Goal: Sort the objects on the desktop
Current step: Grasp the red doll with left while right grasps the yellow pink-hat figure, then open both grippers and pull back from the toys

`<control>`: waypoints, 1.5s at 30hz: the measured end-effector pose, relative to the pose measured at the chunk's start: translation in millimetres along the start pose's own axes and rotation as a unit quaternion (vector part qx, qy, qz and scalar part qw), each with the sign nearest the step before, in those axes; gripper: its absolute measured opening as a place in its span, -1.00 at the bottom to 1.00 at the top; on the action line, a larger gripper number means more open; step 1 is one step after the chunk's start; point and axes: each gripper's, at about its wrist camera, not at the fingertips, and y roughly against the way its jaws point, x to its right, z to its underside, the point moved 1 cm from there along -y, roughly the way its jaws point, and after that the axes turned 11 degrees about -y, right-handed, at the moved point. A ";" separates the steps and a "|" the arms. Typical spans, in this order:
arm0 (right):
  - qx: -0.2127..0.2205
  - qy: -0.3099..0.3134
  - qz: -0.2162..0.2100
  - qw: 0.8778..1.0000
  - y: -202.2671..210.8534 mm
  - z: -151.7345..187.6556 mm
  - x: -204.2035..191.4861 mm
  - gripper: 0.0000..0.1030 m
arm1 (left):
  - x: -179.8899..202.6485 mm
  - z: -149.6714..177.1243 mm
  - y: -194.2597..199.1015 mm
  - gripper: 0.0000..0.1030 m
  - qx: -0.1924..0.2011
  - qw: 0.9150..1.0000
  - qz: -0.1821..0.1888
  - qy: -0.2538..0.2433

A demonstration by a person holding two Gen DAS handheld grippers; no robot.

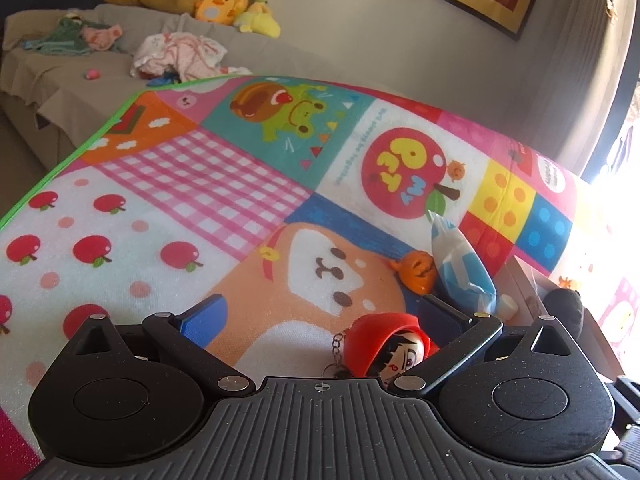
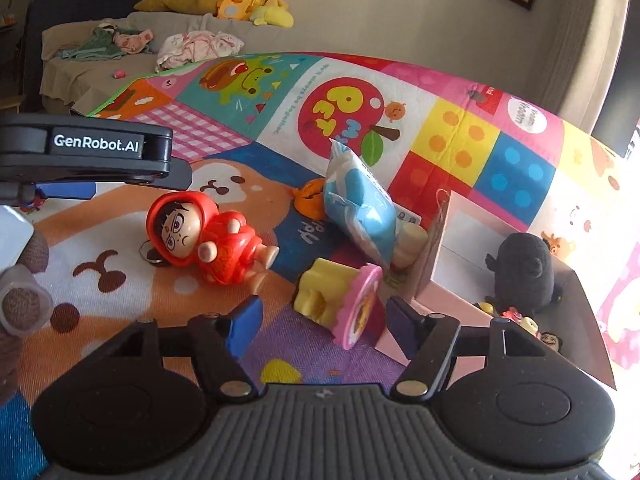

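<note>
Over on the left, the red-hooded figure (image 2: 208, 240) lies on its back on the cartoon play mat (image 2: 460, 136), head toward the left, feet toward the right, long axis across the view, keyring at its head. Next along, the yellow-and-pink toy (image 2: 340, 300) lies tipped on its side, pink disc facing right. Behind it the blue-and-white packet (image 2: 356, 204) stands tilted, top corner pointing up and away. Further right, an open pink box (image 2: 440, 232) holds a black plush (image 2: 524, 276). Behind the mat, a grey sofa (image 2: 80, 72) carries clothes and yellow plush toys. The left gripper (image 1: 320, 316) is spread wide, nothing pinched, the figure just beside its right finger. The right gripper (image 2: 324, 324) is spread too, the yellow-and-pink toy just ahead between the fingers; whether they touch it I cannot tell.
</note>
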 end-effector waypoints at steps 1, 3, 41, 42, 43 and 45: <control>-0.002 0.003 0.013 1.000 -5.5 -0.7 -2.9 0.17 | -1.1 -1.1 3.4 1.00 0.001 1.000 0.003 0.006; -0.013 0.001 0.030 0.999 -16.6 -2.6 -4.8 -0.36 | -0.9 -4.1 11.6 1.00 0.010 1.000 0.003 0.005; 0.014 -0.182 0.123 0.975 100.4 87.1 142.0 0.61 | 108.2 10.1 27.5 0.90 -0.047 0.944 0.129 -0.299; 0.016 -0.195 0.131 0.972 102.1 87.0 149.4 0.61 | 118.9 12.3 37.9 0.90 -0.044 0.934 0.163 -0.316; 0.018 -0.210 0.141 0.967 104.1 87.5 158.3 0.61 | 131.7 16.3 46.6 0.90 -0.042 0.921 0.197 -0.333; 0.022 -0.232 0.154 0.960 107.9 88.5 171.1 0.61 | 152.5 23.9 53.5 0.90 -0.040 0.903 0.240 -0.354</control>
